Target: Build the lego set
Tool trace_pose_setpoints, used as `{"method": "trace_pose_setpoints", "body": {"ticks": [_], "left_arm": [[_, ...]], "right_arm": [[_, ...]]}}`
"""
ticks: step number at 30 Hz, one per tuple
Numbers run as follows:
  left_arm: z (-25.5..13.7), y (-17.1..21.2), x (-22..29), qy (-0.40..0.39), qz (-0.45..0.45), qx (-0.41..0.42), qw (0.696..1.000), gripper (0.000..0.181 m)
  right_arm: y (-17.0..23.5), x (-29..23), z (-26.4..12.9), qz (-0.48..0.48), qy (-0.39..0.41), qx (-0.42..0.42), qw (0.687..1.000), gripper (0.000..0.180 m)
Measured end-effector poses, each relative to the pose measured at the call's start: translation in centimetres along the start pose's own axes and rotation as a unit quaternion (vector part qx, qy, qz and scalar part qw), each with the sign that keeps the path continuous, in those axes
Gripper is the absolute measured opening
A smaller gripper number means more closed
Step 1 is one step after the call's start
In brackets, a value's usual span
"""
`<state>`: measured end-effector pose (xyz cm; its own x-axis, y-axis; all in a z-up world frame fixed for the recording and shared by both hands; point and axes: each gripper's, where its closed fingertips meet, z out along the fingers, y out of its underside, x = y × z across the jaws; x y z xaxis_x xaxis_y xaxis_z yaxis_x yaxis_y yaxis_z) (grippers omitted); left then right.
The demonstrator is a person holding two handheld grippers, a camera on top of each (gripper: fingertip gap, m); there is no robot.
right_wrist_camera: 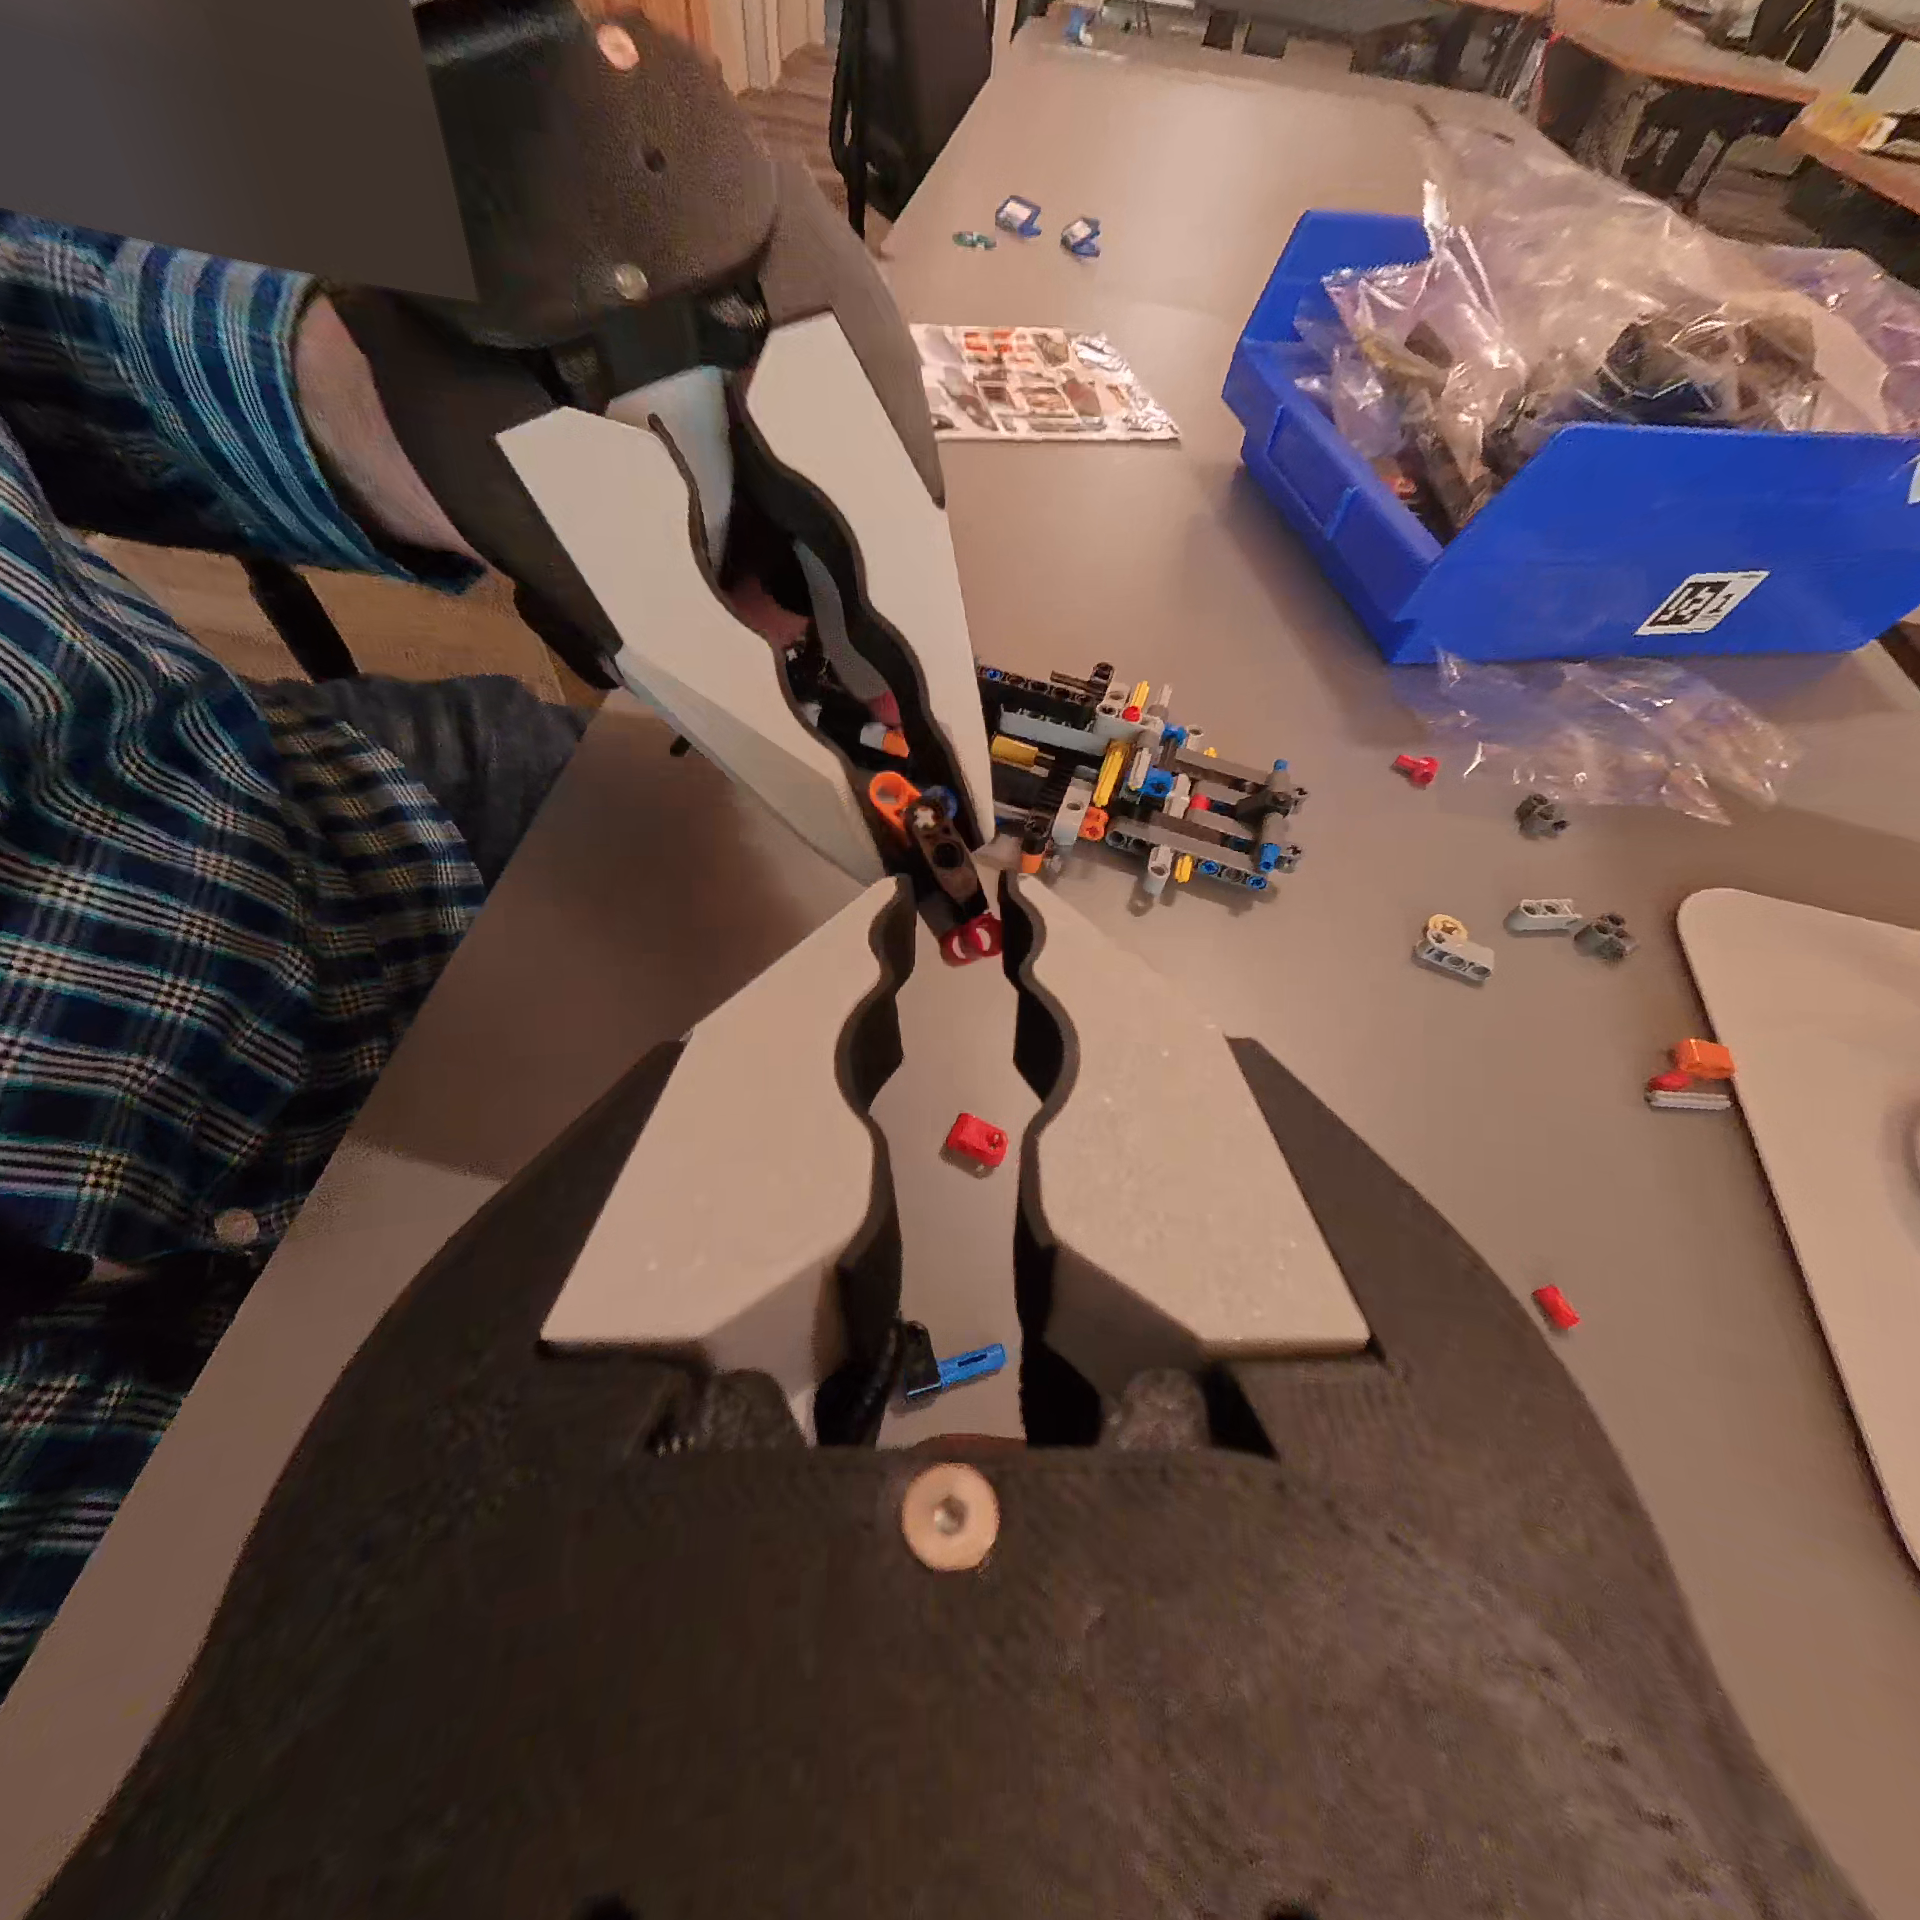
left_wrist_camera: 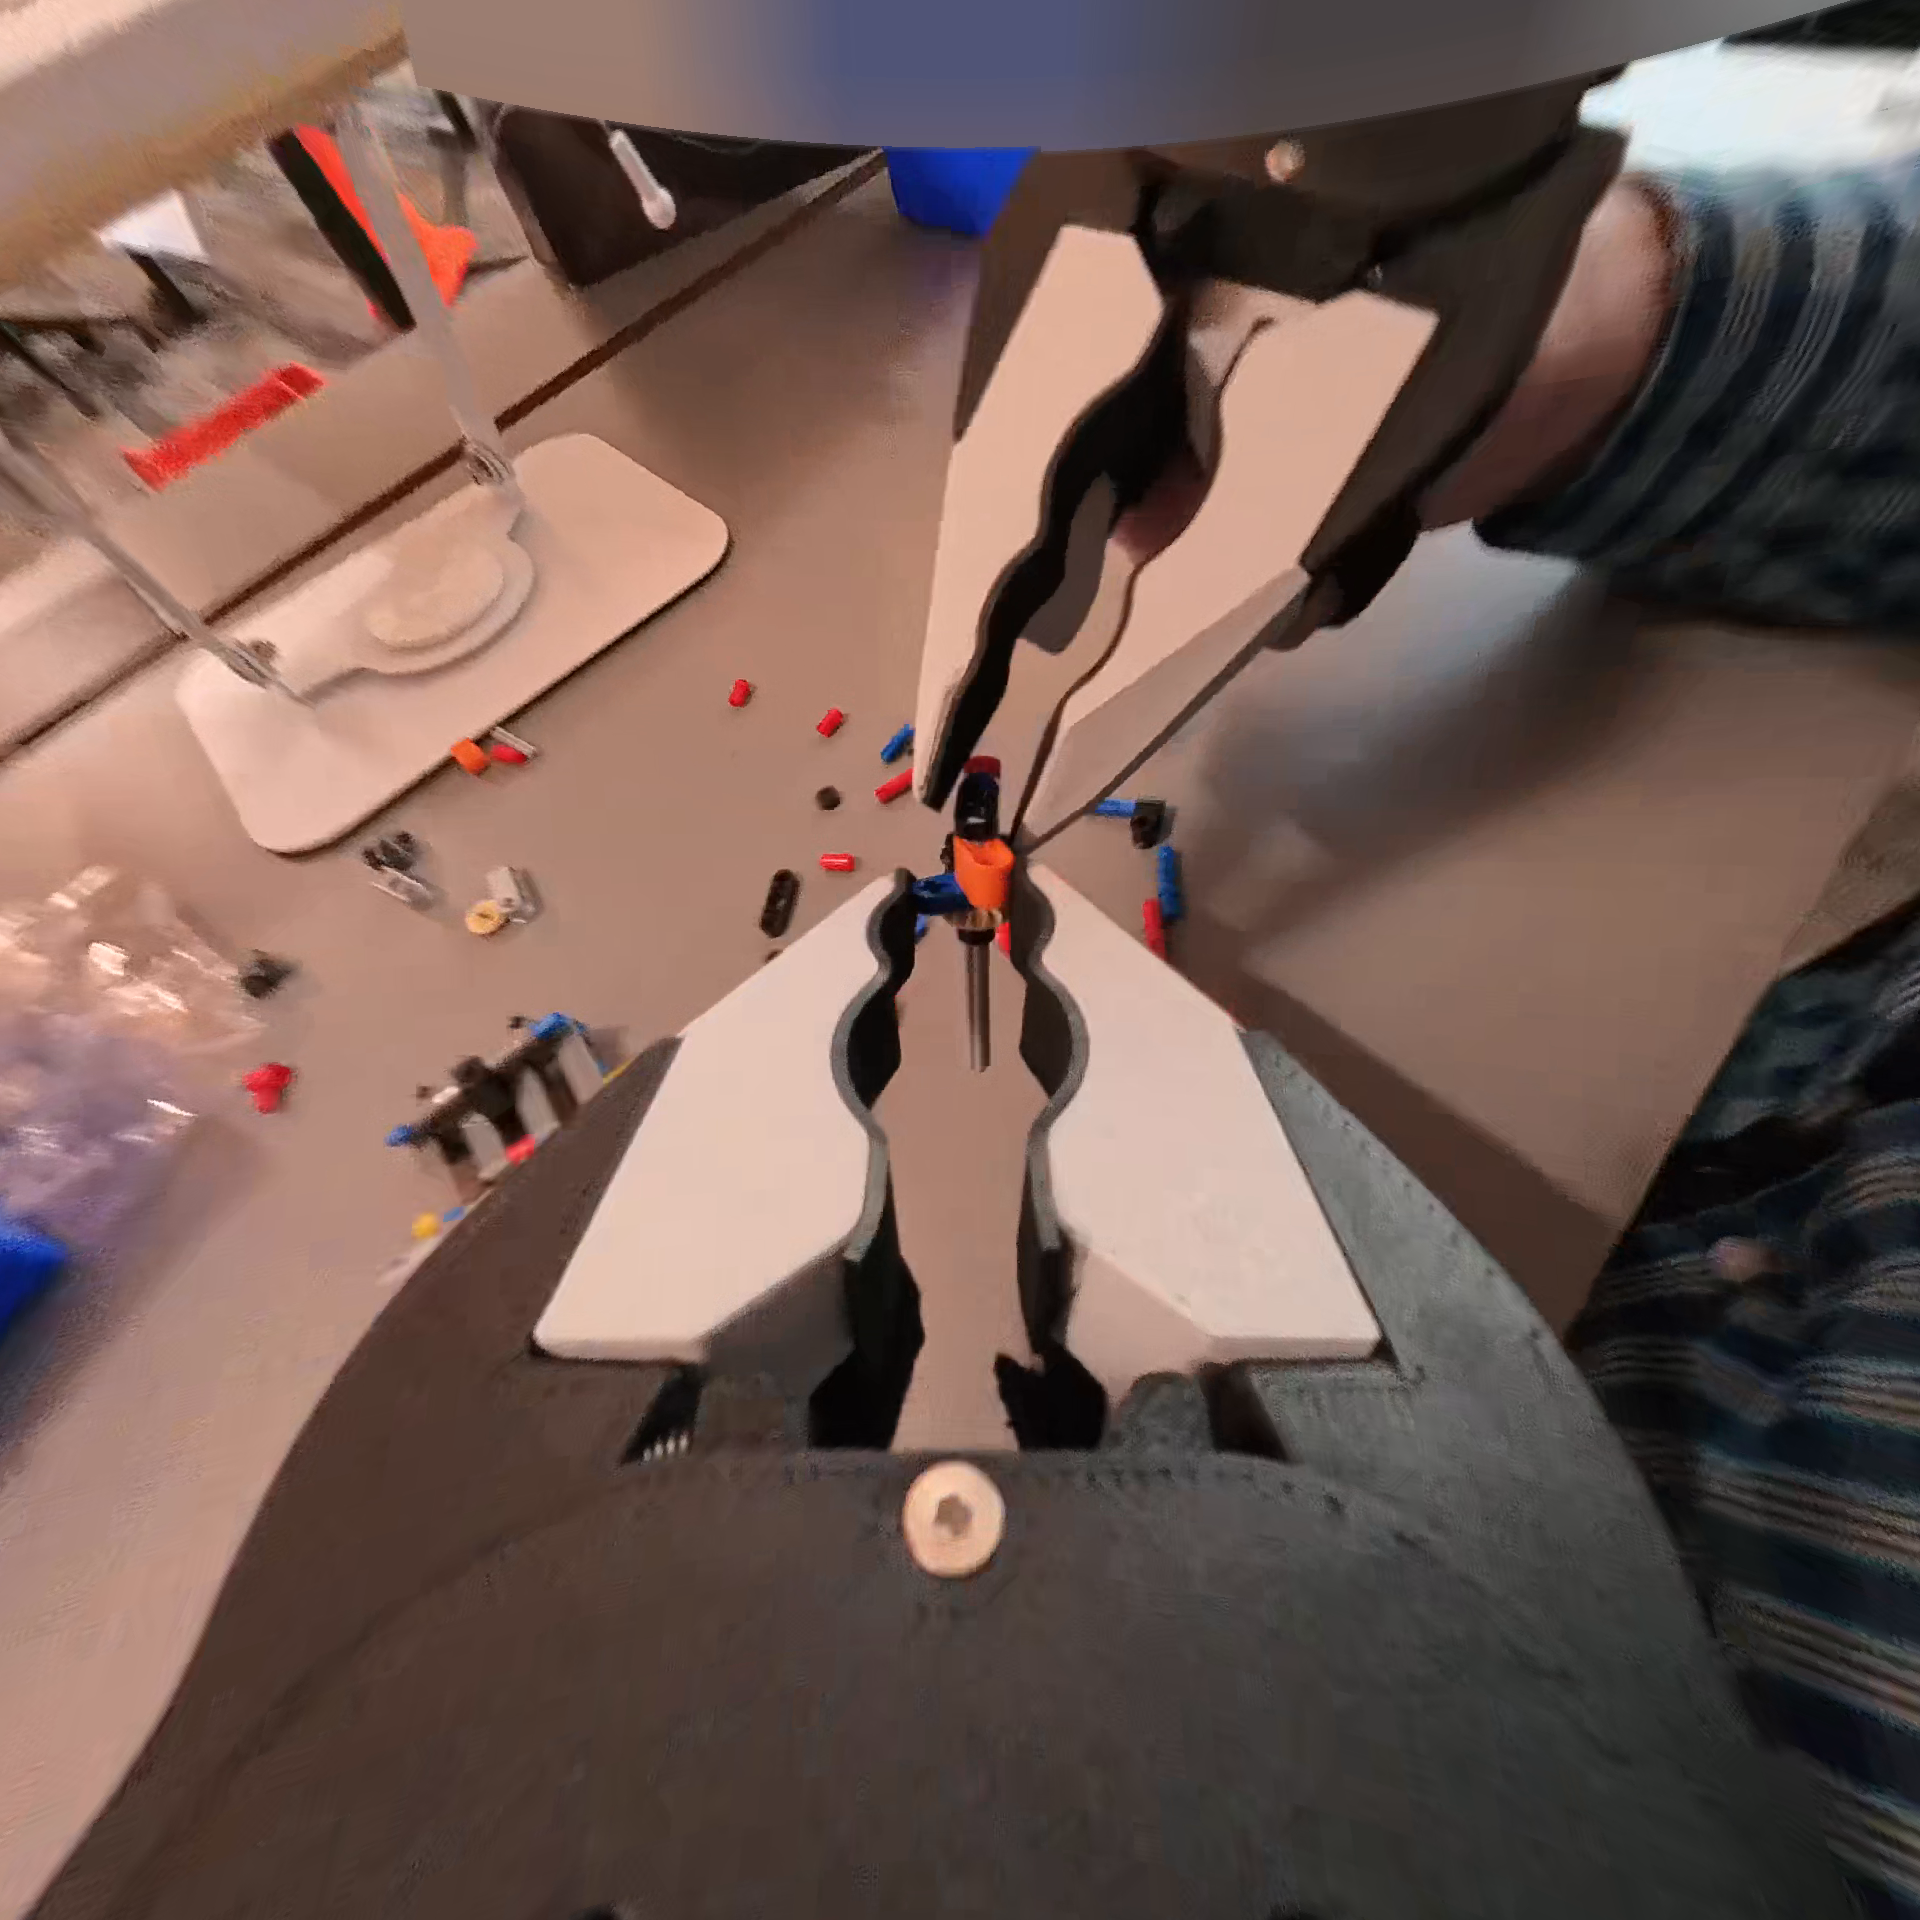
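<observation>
so the chassis [right_wrist_camera: 1143,790] is partly built on the table, far right of both grippers, which pinch one small sub-assembly [left_wrist_camera: 977,862] midair: left gripper [left_wrist_camera: 961,883] and right gripper [right_wrist_camera: 956,894] both clenched, loads of loose pieces [left_wrist_camera: 831,774] left

Bin [right_wrist_camera: 1621,540] behind chassis [right_wrist_camera: 1143,790] on table [right_wrist_camera: 1299,1091], loose pieces [right_wrist_camera: 1455,951] between

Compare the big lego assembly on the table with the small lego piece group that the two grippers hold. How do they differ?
The big assembly lies flat on the table, untouched; the small sub-assembly is lifted, pinched between the left gripper and right gripper. The big assembly is wide, with many beams in yellow, grey and blue; the small sub-assembly is narrow, mainly black, orange and red. Both are unfinished parts made of the same kind of pieces.
</observation>
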<state>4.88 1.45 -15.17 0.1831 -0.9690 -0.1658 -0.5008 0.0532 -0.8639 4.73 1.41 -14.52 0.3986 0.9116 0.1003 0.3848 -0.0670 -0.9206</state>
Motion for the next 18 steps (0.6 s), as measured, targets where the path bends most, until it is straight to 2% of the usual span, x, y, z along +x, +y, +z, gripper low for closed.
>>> {"method": "trace_pose_setpoints", "body": {"ticks": [10,14,18], "left_arm": [[0.4,-0.3,0.6,0.100,-0.219,0.028,0.970,0.016],[0.6,-0.4,0.9,0.123,-0.243,0.024,0.962,0.016],[0.9,0.1,0.9,0.106,-0.211,-0.001,0.972,0.016]], "right_arm": [[-0.6,0.3,-0.6,-0.008,0.011,0.019,1.000,0.007],[-0.7,0.3,-0.6,-0.027,0.018,0.014,0.999,0.009],[-0.2,0.1,-0.3,-0.068,0.032,-0.012,0.997,0.005]]}}
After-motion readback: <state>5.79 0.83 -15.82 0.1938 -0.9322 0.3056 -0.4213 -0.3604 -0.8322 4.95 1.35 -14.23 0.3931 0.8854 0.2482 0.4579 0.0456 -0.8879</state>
